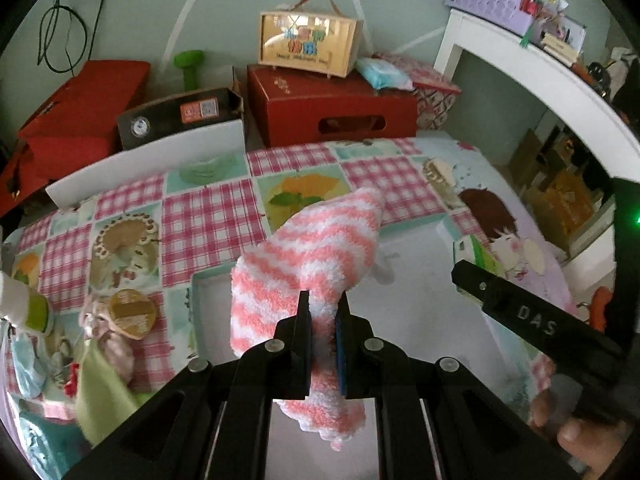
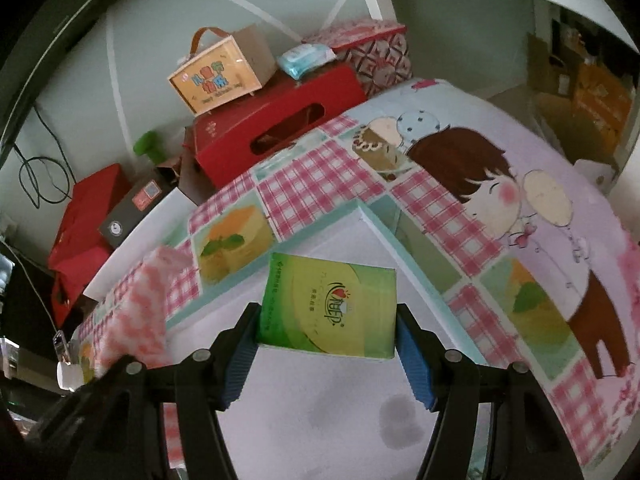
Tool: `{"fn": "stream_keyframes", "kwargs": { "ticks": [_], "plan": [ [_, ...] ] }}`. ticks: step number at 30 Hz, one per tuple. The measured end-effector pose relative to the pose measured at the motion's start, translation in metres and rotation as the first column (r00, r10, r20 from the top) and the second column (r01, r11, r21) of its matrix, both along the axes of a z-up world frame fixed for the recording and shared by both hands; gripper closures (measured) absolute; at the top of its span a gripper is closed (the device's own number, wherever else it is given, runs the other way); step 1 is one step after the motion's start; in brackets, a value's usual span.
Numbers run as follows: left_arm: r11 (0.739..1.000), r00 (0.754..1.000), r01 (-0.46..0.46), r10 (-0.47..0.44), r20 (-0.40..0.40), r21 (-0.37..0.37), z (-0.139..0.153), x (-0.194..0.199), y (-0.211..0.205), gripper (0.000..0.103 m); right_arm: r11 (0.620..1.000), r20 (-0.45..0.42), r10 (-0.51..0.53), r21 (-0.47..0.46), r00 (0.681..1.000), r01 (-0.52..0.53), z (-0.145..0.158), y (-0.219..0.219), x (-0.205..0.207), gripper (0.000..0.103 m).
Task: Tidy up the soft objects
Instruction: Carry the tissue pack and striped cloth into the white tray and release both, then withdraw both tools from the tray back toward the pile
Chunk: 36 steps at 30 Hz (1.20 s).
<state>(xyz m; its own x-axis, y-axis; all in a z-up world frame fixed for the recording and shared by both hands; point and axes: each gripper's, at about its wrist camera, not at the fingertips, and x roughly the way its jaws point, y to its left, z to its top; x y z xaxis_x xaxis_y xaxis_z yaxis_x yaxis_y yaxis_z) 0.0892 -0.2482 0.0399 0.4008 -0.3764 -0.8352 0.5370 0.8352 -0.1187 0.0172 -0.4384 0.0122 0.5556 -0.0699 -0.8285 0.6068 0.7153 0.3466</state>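
Note:
My left gripper [image 1: 323, 300] is shut on a fluffy pink-and-white striped sock [image 1: 316, 248] and holds it above a shallow white box with a pale teal rim [image 1: 404, 228]. My right gripper [image 2: 326, 320] is shut on a green tissue pack [image 2: 326, 306] and holds it over the same box [image 2: 380, 228]. The sock also shows blurred at the left of the right wrist view [image 2: 136, 304]. The right gripper body [image 1: 528, 316] shows at the right of the left wrist view.
The box lies on a pink-checked cartoon tablecloth [image 1: 208, 216]. At the left lie a doll [image 1: 108, 332], a green cloth [image 1: 104, 392] and a small jar [image 1: 132, 312]. Red boxes [image 1: 332, 108], a wooden case [image 1: 308, 42] and a white shelf [image 1: 532, 68] stand behind.

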Motion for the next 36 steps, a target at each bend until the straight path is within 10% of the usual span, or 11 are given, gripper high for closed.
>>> {"fn": "stream_keyframes", "kwargs": {
  "ticks": [3,8,11,21,36],
  "plan": [
    [1.000,0.999,-0.026,0.026,-0.043,0.003,-0.018,0.010,-0.002,0.091,1.000,-0.023,0.009,0.001,1.000,-0.009,-0.007,0.001,0.006,0.035],
    [0.997,0.992,-0.073,0.074,-0.100,0.015,-0.033,0.017,0.007,0.048,1.000,-0.070,0.009,0.015,0.997,-0.008,-0.017,0.002,0.012,0.035],
    [0.996,0.990,-0.089,0.087,-0.115,-0.007,-0.031,0.019,0.015,0.043,1.000,-0.099,0.003,0.021,0.995,-0.001,-0.022,0.001,0.014,0.033],
    [0.994,0.982,-0.107,0.101,-0.158,-0.032,-0.031,0.015,0.033,0.005,0.999,-0.140,-0.021,-0.038,0.990,0.016,-0.016,0.002,0.007,0.007],
    [0.981,0.979,-0.154,0.135,-0.155,-0.120,-0.027,0.006,0.072,0.000,0.990,-0.127,0.016,-0.139,0.992,-0.034,0.002,0.017,0.010,0.000]
  ]
}}
